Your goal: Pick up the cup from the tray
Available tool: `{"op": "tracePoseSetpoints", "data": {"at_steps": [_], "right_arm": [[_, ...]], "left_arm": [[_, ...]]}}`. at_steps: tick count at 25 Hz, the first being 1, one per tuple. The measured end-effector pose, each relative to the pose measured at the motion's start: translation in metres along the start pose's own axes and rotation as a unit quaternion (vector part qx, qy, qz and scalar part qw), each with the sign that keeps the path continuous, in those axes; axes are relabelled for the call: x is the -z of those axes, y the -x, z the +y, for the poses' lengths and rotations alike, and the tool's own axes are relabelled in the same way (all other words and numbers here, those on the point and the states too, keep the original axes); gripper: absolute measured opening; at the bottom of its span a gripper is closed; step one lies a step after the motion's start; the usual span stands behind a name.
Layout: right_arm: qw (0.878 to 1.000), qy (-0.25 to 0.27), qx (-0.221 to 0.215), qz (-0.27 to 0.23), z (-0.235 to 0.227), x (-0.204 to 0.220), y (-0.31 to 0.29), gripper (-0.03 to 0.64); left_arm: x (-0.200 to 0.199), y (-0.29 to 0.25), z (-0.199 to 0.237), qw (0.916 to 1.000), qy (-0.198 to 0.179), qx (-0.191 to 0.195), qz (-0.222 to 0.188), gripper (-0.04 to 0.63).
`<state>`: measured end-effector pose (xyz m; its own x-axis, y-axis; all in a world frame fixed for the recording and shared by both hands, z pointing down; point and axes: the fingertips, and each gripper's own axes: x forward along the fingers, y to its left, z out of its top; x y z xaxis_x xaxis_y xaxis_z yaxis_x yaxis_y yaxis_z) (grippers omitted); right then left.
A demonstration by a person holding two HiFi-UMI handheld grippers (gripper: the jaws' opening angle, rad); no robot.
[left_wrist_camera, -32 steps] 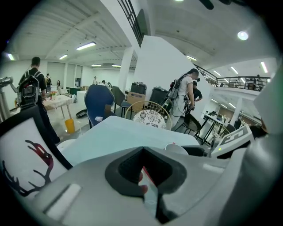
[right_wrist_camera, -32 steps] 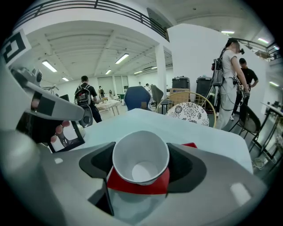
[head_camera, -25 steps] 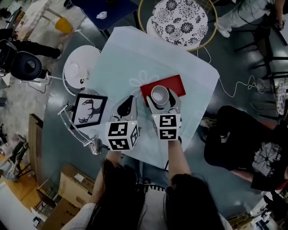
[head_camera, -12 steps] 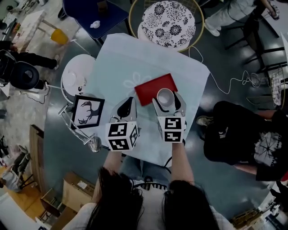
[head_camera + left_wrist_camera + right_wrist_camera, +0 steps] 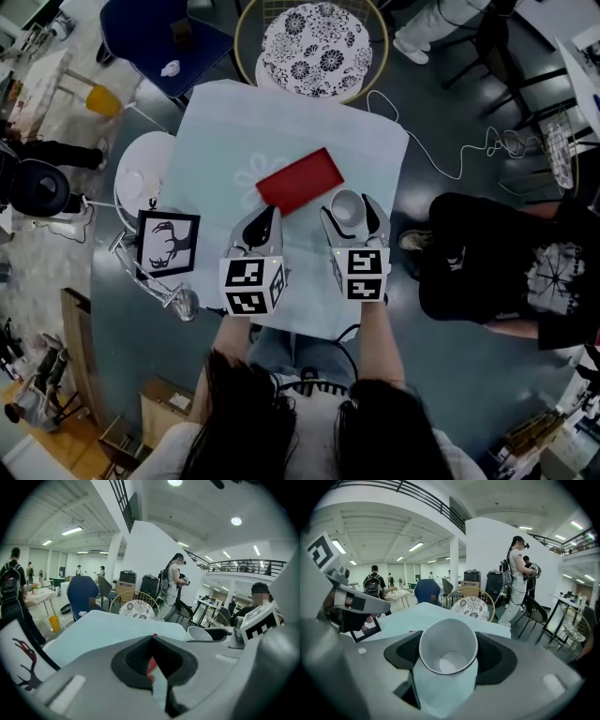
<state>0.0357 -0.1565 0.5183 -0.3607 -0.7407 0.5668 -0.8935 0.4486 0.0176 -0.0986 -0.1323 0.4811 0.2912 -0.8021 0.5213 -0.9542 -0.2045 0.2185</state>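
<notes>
The white cup (image 5: 347,207) is upright between the jaws of my right gripper (image 5: 350,212), which is shut on it. It is off the red tray (image 5: 298,180), just right of the tray's near corner, above the pale blue tablecloth (image 5: 281,122). In the right gripper view the cup (image 5: 447,651) fills the middle, with its open mouth facing the camera and the jaws pressed on both sides. My left gripper (image 5: 265,218) is shut and holds nothing; it sits just near of the tray. The left gripper view shows the cup (image 5: 199,633) off to the right.
A framed deer picture (image 5: 168,245) stands at the table's left edge, with a small glass (image 5: 184,303) near it. A round patterned seat (image 5: 311,49) is beyond the table, with a white stool (image 5: 141,178) at the left. A person in black (image 5: 497,262) sits at the right.
My right gripper has carried the cup off the red tray, to the right and toward me. The left gripper has kept its place near the tray.
</notes>
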Motion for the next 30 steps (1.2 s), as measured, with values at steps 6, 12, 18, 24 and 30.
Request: {"op": "tracePoseSetpoints", "data": {"at_steps": [6, 12, 18, 24, 30], "right_arm": [[1.0, -0.009, 0.016, 0.007, -0.016, 0.013, 0.021, 0.362], [1.0, -0.005, 0.0, 0.021, -0.017, 0.035, 0.032, 0.359], [0.999, 0.005, -0.014, 0.039, -0.013, 0.06, 0.029, 0.357], [0.999, -0.017, -0.027, 0.04, -0.007, 0.077, 0.023, 0.357], [0.998, -0.022, -0.031, 0.042, -0.005, 0.087, 0.017, 0.359]], "left_arm": [[0.0, -0.011, -0.028, 0.9992, -0.028, 0.03, 0.004, 0.002], [0.007, -0.015, -0.047, 0.9979, -0.043, 0.047, 0.007, 0.002], [0.02, -0.023, -0.058, 0.9966, -0.06, 0.052, 0.021, 0.002], [0.011, -0.026, -0.055, 0.9981, -0.038, 0.049, -0.001, 0.002], [0.009, -0.026, -0.038, 0.9994, 0.007, 0.024, -0.022, 0.002]]}}
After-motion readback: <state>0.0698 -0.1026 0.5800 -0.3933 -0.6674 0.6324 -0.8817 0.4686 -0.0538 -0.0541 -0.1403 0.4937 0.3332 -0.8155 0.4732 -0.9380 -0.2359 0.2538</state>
